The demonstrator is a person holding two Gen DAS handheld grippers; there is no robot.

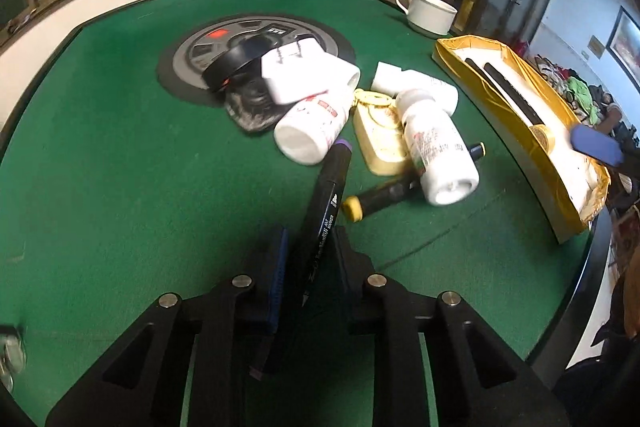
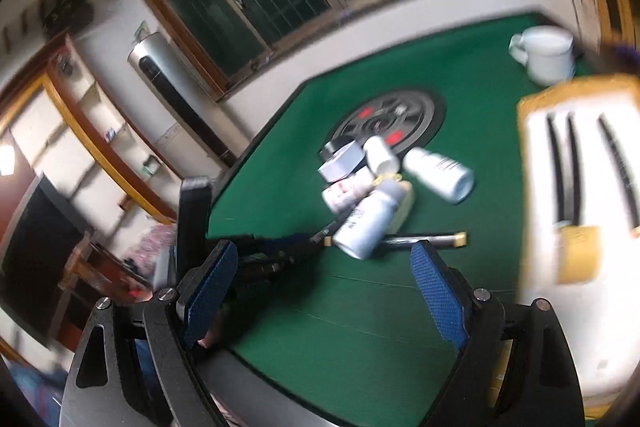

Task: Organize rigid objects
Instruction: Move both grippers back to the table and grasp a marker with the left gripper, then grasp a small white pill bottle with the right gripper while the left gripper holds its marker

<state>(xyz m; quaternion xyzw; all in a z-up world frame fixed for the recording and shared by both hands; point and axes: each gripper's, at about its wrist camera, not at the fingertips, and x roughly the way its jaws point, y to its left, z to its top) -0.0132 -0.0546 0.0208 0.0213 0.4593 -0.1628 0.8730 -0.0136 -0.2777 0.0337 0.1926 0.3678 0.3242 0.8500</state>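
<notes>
With the left gripper clamped on the black purple-capped art marker and the right gripper open and empty, the operator should carry the marker level toward the gold-edged white tray at 2 o'clock, clearing the white plastic bottles.

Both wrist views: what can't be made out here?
- Purple-capped marker, left wrist view: its lower end is hidden between the left gripper fingers.
- Yellow-capped marker, left wrist view: its middle is covered by a white bottle.
- Bottle labels, right wrist view: motion blur makes the print unreadable.
- Gold-edged box, right wrist view: cut off by the right edge; contents blurred.
</notes>
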